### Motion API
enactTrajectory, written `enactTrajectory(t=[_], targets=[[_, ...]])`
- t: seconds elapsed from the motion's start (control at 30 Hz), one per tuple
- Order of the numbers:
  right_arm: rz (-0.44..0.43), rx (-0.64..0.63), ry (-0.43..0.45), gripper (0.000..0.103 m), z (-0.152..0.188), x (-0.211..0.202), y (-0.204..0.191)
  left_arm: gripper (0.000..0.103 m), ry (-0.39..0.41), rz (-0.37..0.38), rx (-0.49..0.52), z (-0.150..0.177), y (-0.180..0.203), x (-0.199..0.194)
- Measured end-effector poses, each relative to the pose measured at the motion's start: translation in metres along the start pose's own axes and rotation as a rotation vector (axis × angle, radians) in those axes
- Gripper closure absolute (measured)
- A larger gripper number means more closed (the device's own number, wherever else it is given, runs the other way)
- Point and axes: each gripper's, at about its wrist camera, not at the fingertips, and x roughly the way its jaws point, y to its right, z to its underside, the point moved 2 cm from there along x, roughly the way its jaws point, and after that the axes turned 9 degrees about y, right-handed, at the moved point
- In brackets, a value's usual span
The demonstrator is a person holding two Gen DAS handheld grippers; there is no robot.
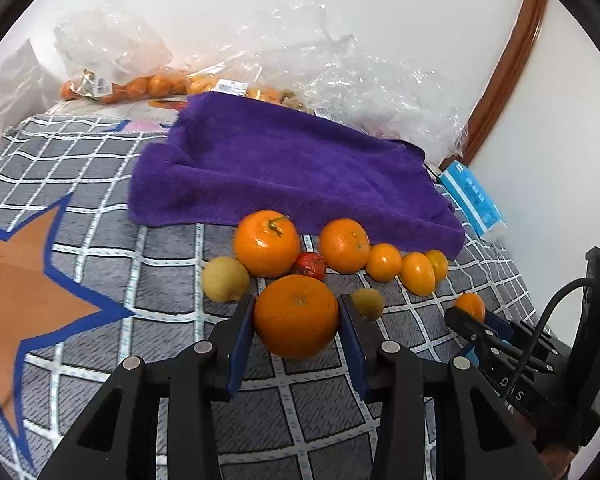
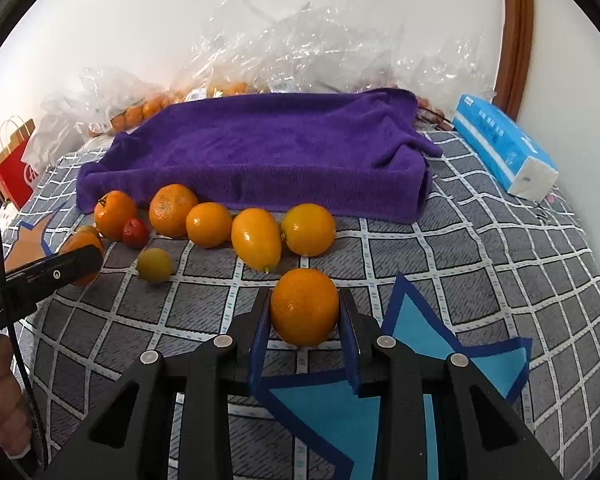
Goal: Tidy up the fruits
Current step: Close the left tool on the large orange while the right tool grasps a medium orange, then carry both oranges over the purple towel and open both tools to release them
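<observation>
In the left wrist view my left gripper (image 1: pixel 296 322) is shut on a large orange (image 1: pixel 296 316), both blue pads against its sides, low over the checked cover. In the right wrist view my right gripper (image 2: pixel 304 312) is shut on a smaller orange (image 2: pixel 304 306). Loose fruit lies in a row before a purple towel (image 2: pixel 260 148): a stemmed orange (image 1: pixel 267 243), another orange (image 1: pixel 345 245), a small red fruit (image 1: pixel 309 266), a yellow fruit (image 1: pixel 225 279) and several small oranges (image 2: pixel 256 238). The right gripper (image 1: pixel 474 316) also shows at the lower right of the left wrist view.
Clear plastic bags of small oranges (image 1: pixel 140 84) lie against the white wall behind the towel. A blue tissue pack (image 2: pixel 504 148) sits at the right, a red paper bag (image 2: pixel 16 168) at the far left. The checked cover (image 2: pixel 460 260) bears star patches.
</observation>
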Motion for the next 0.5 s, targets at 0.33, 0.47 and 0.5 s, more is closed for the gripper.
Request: enactTrajectory(t=[0.33,0.47,0.5], targets=[[-0.036,0.033,0.065,0.071,-0.041,-0.014,-0.011,0.064,0.043,-0.018,-0.019,-0.044,-0.009,-0.027],[-0.034,0.043,0.114,0.071,-0.072,-0.011,-0.010,0.064,0.083,-0.042,-0.002,-0.075,-0.010,-0.024],[-0.036,0.045,0.124,0.071,-0.078,-0.010,-0.009,0.064,0.093,-0.047,0.003,-0.082,-0.011,-0.022]])
